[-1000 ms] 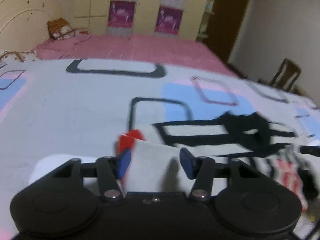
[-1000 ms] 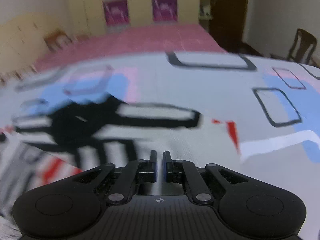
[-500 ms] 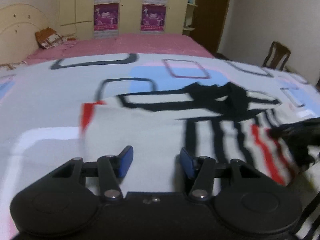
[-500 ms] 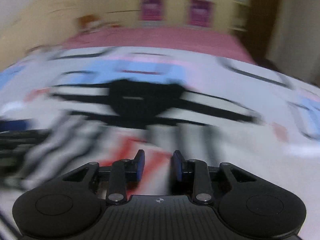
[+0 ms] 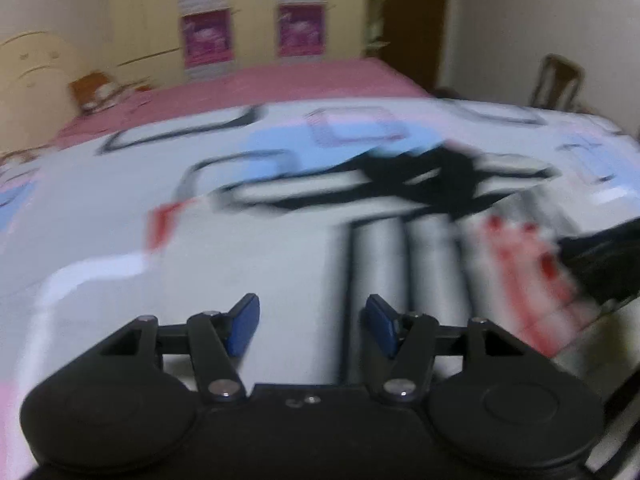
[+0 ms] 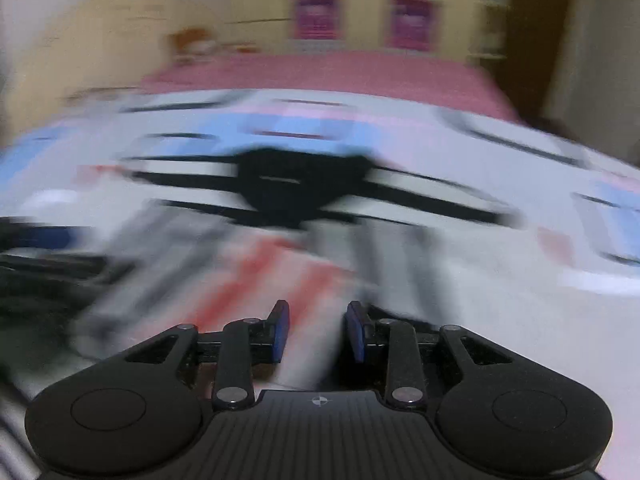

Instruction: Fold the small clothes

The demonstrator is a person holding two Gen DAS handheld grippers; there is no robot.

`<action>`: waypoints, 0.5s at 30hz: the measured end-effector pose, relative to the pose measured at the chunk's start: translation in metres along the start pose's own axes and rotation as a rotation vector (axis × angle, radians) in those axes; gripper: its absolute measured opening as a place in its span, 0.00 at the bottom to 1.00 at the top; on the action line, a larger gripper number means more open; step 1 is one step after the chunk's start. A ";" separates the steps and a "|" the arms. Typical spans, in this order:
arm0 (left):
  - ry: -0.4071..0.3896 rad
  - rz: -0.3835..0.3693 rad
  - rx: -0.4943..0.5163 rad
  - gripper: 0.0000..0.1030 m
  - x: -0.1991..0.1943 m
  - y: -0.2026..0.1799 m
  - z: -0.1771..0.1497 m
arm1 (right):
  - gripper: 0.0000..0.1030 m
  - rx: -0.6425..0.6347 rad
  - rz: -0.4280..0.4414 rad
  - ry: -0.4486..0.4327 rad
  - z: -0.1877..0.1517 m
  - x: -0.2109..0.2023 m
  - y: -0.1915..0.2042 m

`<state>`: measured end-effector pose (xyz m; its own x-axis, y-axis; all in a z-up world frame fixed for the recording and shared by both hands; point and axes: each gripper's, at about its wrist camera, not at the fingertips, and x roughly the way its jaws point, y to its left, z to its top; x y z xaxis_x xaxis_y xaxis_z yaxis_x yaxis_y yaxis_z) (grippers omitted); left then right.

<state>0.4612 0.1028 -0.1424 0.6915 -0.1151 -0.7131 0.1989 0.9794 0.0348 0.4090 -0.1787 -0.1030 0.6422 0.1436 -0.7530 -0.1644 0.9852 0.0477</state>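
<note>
Holding your left gripper point(image 5: 312, 326) and right gripper point(image 6: 317, 330) spread, gripping nothing; striped shirt point(image 6: 280, 216) lies flat on the bed point(image 5: 100, 208) ahead of both, blurred.

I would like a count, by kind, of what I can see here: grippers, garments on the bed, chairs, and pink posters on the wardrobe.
Grippers: 2, the left gripper and the right gripper, both open.
Garments: 1, a striped shirt lying on the bedspread.
Chairs: 1, a wooden chair.
Pink posters: 4.
Total: 8.
</note>
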 end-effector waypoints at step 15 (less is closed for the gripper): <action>0.005 -0.029 -0.006 0.58 -0.025 0.000 -0.027 | 0.38 0.120 -0.001 0.019 -0.030 -0.019 -0.021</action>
<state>0.4252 0.1097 -0.1437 0.6824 -0.1423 -0.7169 0.2146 0.9767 0.0104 0.3781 -0.2053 -0.1097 0.6276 0.1422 -0.7654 -0.0723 0.9896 0.1246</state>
